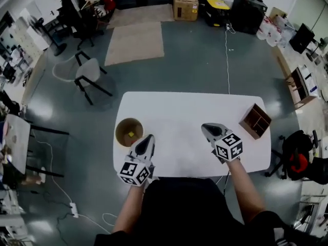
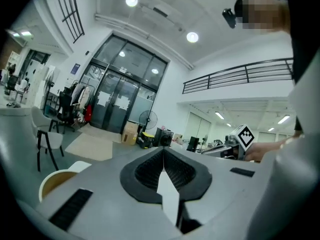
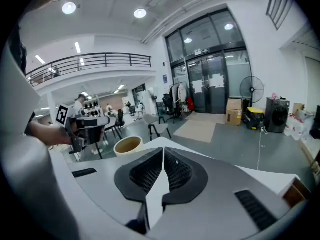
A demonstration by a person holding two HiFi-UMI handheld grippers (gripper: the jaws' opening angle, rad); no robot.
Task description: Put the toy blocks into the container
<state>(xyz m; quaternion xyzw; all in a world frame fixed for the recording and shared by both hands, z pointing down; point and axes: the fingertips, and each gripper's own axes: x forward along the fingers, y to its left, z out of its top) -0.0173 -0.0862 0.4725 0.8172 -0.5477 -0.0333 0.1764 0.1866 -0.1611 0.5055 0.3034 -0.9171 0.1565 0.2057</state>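
The left tongs (image 1: pixel 148 138) have both jaws pressed together with nothing between them, and the right tongs (image 1: pixel 206 127) are closed and empty in the same way; both are held above the front part of the white desk (image 1: pixel 174 109). Just beside the tip of the left tongs stands the round container (image 1: pixel 120 129), near the left edge of the desk, and one small yellow block (image 1: pixel 131 134) lies inside it. A wooden box (image 1: pixel 254 120) with compartments sits at the right edge, well apart from the container.
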